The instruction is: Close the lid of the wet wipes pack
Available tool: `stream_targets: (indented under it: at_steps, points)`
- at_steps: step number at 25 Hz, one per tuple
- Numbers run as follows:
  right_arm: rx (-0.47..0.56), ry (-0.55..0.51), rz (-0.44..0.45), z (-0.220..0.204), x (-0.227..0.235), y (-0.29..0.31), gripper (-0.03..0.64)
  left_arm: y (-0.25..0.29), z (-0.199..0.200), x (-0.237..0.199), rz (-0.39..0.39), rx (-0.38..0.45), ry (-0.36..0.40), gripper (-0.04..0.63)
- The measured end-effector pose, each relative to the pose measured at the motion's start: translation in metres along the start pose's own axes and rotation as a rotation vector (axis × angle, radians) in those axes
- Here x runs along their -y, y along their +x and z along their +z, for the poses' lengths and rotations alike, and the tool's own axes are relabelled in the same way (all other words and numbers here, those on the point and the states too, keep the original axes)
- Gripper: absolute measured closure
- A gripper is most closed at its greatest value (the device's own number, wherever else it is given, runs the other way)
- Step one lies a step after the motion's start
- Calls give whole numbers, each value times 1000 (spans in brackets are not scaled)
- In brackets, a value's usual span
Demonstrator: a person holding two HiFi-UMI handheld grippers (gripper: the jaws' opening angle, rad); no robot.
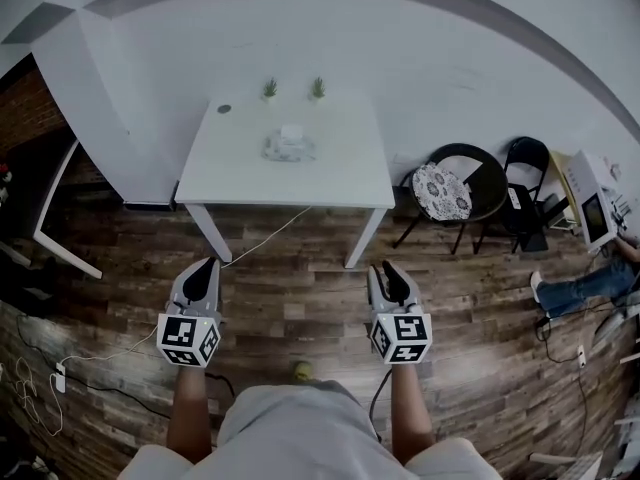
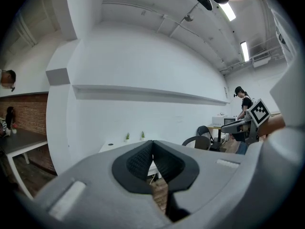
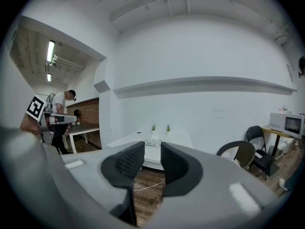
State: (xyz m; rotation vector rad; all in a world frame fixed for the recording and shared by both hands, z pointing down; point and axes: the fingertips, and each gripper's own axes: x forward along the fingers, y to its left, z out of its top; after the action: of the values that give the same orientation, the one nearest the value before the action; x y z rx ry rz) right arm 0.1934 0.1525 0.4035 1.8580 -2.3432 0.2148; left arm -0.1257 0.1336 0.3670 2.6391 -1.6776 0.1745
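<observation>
Jaws: pressed together on left gripper [image 1: 207, 265], parted and empty on right gripper [image 1: 389, 267]. Hovered well apart from wet wipes pack [image 1: 290, 146] on far table [image 1: 340, 168].

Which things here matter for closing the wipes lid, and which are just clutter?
Job: wet wipes pack on the white table; left gripper, shut and empty; right gripper, open and empty.
Lying about: small plants, dark round item, cushioned chair, folding chair, microwave, floor cable.
</observation>
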Motion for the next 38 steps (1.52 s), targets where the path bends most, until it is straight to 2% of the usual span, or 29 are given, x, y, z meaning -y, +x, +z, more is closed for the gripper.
stream_targets:
  at_steps: [9,14,23,38]
  points:
    - [3,18,53,4,15,68,506,52,-1,-22,44,-9,8,588]
    - [-7,27,62,4,20,112,506,91,-8,-41,40,-21,3,586]
    - [-24,42,16,20,34,220,506,202,-8,-99,-24,-44,0,586]
    - [-72,35,5,58,37,422,506,387,-18,-206,-138,-103,-29,587]
